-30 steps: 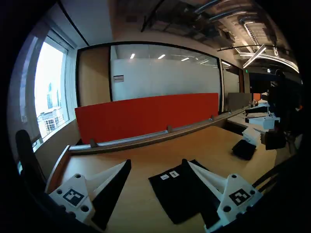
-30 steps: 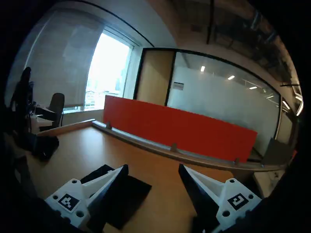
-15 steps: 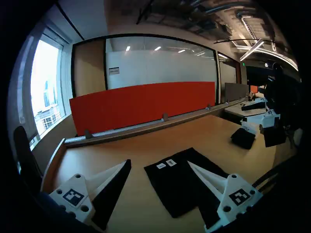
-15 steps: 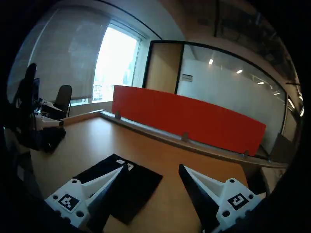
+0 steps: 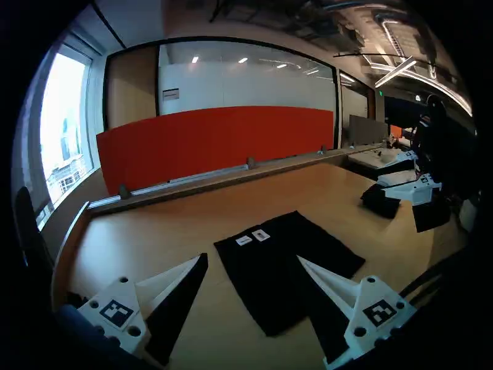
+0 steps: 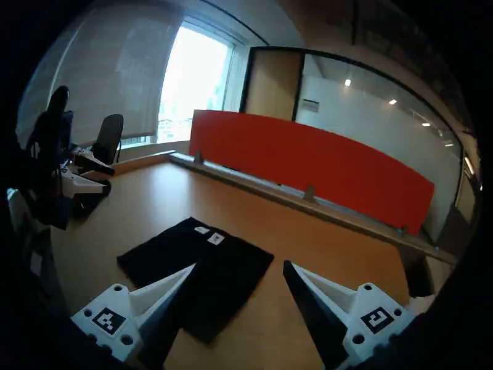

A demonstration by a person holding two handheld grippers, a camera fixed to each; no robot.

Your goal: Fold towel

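On the wooden desk [image 5: 154, 234], the black towel [image 5: 286, 265] lies flat ahead of left tool [image 5: 251, 257] and right tool [image 6: 239, 264], both released.

This is an open-plan office. A long wooden worktop [image 5: 185, 228] runs up to a red desk divider screen [image 5: 209, 139] mounted along its far edge. Behind the screen stands a frosted glass wall [image 5: 246, 80] with dark framing. A black office chair [image 6: 110, 139] sits beside a tall window [image 6: 194, 83] that looks out on city buildings. Linear strip lights [image 5: 403, 65] hang under an exposed ceiling.
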